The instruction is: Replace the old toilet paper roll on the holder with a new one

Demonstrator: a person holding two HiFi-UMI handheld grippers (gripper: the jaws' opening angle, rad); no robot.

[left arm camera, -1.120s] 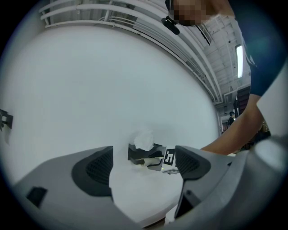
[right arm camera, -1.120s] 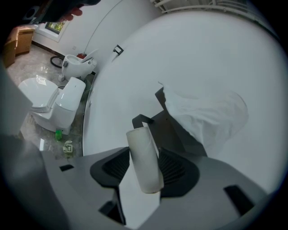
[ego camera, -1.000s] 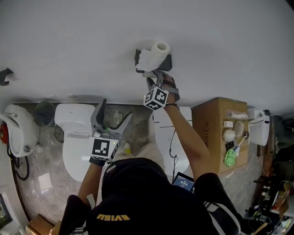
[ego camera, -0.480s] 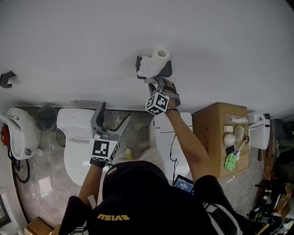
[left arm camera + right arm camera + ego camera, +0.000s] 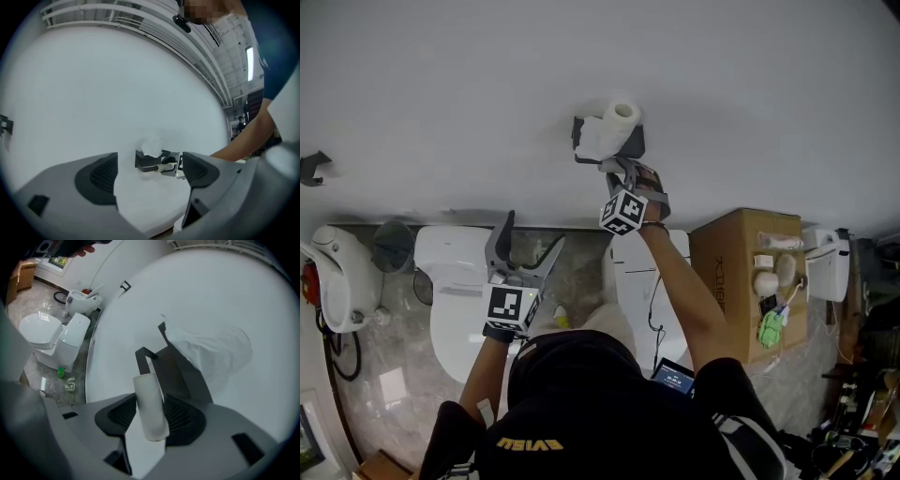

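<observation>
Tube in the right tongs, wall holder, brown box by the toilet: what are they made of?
The pale short tube clamped in the right tongs: likely cardboard, matte and slightly fuzzy, no gloss. The dark angular wall holder: painted metal or plastic, thin flat bent strips, dull finish; can't tell which. The brown box: looks like cardboard, matte tan faces with dark print.

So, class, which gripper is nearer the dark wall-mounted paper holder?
Right. The right gripper, clamping a pale cardboard tube, is just below the holder; the open left gripper hangs much lower.
</observation>
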